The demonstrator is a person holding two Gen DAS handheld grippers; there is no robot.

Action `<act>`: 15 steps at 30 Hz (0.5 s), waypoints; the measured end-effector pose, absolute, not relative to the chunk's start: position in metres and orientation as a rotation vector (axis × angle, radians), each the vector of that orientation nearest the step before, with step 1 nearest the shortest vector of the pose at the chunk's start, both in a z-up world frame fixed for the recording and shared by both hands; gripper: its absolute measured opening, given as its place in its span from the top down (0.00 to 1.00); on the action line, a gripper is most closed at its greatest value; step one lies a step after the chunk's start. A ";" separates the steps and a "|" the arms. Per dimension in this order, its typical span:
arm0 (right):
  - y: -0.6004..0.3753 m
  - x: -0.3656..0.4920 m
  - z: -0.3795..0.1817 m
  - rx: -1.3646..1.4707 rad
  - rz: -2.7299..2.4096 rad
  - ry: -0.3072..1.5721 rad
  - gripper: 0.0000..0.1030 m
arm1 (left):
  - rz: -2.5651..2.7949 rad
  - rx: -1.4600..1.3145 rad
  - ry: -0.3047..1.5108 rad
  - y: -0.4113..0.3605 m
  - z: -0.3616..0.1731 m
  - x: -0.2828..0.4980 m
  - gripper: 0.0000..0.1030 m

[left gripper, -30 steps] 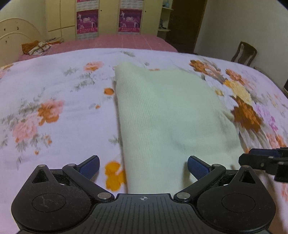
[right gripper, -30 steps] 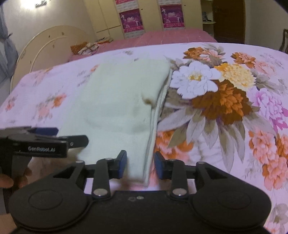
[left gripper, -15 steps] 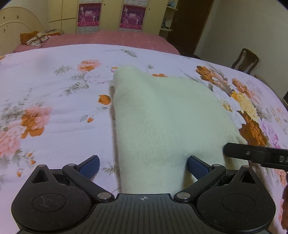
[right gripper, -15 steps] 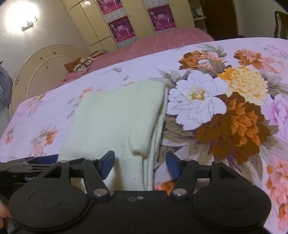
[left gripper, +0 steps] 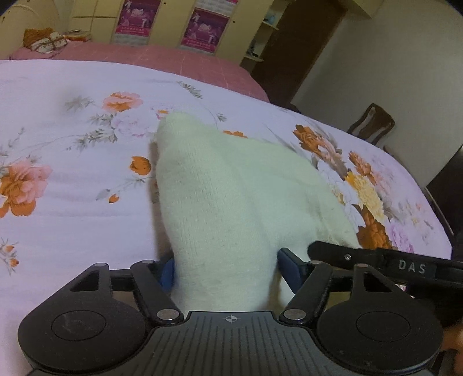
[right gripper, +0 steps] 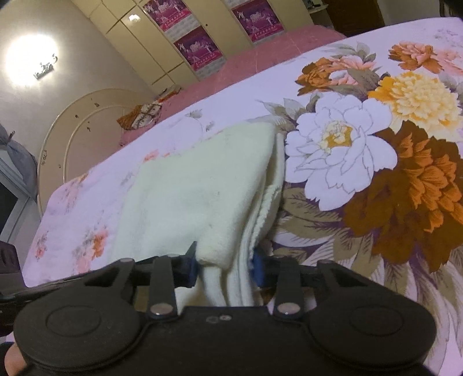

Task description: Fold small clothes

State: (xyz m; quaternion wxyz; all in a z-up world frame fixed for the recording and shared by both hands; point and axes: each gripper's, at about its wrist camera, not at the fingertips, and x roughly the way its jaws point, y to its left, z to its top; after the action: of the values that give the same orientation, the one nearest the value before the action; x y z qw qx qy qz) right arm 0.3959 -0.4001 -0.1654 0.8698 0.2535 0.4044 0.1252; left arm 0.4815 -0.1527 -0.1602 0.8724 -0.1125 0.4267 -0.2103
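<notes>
Floral bedspread [left gripper: 72,231]: cream knit garment [left gripper: 231,202] is being clamped by closing left gripper [left gripper: 228,270] and right gripper [right gripper: 225,264].

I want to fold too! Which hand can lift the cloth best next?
Probably the right gripper: its closing jaws bracket the cream knit garment's stacked edge. The left gripper straddles a wider bunch.

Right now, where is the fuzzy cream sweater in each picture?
Left wrist view: the cream sweater fills the middle, running from the far bedspread down between the left tongs.
Right wrist view: the sweater lies left of center, its near edge between the right tongs.
Shared landmark: the pink posters on the wardrobe doors.
</notes>
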 end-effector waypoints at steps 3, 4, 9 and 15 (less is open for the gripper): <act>-0.401 0.401 -0.171 0.575 0.248 0.845 0.64 | -0.442 -0.250 0.878 -0.152 -0.156 0.482 0.52; -0.399 0.400 -0.168 0.576 0.240 0.842 0.67 | -0.440 -0.249 0.863 -0.151 -0.152 0.480 0.55; -0.381 0.390 -0.136 0.539 0.289 0.768 0.71 | -0.442 -0.251 0.807 -0.136 -0.131 0.471 0.58; -0.344 0.390 -0.104 0.539 0.360 0.718 0.71 | -0.405 -0.245 0.743 -0.079 -0.100 0.463 0.58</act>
State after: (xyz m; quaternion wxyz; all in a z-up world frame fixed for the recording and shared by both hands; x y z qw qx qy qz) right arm 0.3901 -0.3439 -0.1040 0.8853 0.2593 0.3450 0.1731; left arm 0.4633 -0.0794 -0.0996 0.9045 -0.1186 0.3596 -0.1962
